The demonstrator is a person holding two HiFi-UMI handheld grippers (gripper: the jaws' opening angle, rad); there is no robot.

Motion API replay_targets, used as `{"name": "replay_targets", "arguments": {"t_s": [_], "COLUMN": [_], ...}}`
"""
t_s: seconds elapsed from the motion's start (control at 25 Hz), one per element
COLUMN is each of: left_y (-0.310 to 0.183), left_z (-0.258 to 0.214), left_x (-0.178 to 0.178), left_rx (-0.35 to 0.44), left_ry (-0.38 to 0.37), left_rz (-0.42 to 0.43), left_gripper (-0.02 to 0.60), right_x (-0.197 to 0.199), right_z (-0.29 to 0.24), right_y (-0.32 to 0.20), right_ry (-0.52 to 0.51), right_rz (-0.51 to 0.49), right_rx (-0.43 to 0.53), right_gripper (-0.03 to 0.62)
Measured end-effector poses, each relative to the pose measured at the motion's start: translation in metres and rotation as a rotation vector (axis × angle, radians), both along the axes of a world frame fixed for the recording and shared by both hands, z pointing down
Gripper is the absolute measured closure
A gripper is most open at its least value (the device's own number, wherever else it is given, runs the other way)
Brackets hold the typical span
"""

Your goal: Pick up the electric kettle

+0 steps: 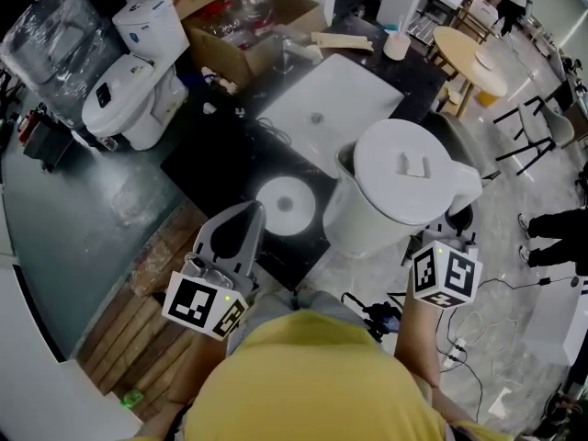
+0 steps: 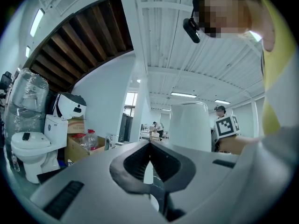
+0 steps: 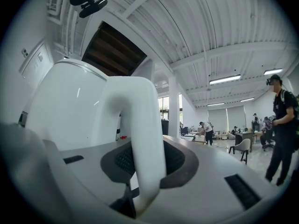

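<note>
– While the right gripper [image 3: 140,171] is clamped on the kettle's handle [image 3: 138,120], what worries you most?

– The grip is on that one curved white bar alone. The kettle [image 1: 395,191] hangs out in front of the jaws, so its whole weight pulls on a smooth, rounded surface. I judge it could pivot in the pads and tip spout-down.

– Where is it now?

– It is over the near right corner of the bench [image 1: 211,154], just to the right of its round base [image 1: 285,205] and apart from it. It looks raised, though I cannot tell how far it clears the top.

– So a low carry is a risk?

– Yes. If it sags or swings, the bottom could clip the base or the bench's near edge and twist the handle out of the jaws. The floor lies beyond that corner, so a slip there is a drop.

– And the lid [image 1: 413,168]?

– It sits shut. Whether there is water inside I cannot tell; if there is, a tilt could spill it.

– Can the left gripper [image 2: 149,164] help?

– Not as it stands. Its jaws are pressed together on nothing, near the bench's near edge and well clear of the kettle.
</note>
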State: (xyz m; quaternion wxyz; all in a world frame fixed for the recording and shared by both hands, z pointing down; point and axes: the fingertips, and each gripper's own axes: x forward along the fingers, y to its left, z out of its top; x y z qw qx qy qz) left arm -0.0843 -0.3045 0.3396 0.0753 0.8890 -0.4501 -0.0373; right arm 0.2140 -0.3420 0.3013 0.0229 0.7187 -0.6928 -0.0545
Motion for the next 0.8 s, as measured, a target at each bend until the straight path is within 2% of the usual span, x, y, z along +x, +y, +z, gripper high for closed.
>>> {"name": "replay_targets", "arguments": {"t_s": [0.28,0.8], "left_y": [0.005,0.013], "left_z": [0.0,-0.013], "left_x": [0.018,0.084], "left_rx": [0.004,0.046], "left_ry": [-0.019,-0.026], "left_rz": [0.034,0.212], "left_gripper": [0.572,0.572], "right_x": [0.0,0.004], "right_z": [-0.002,-0.011], "right_y": [0.007,0.015], "right_ry": [-0.007,-0.014], "right_rz": [-0.007,-0.019], "right_rx": [0.006,0.025], "right_gripper": [0.493,0.493]}}
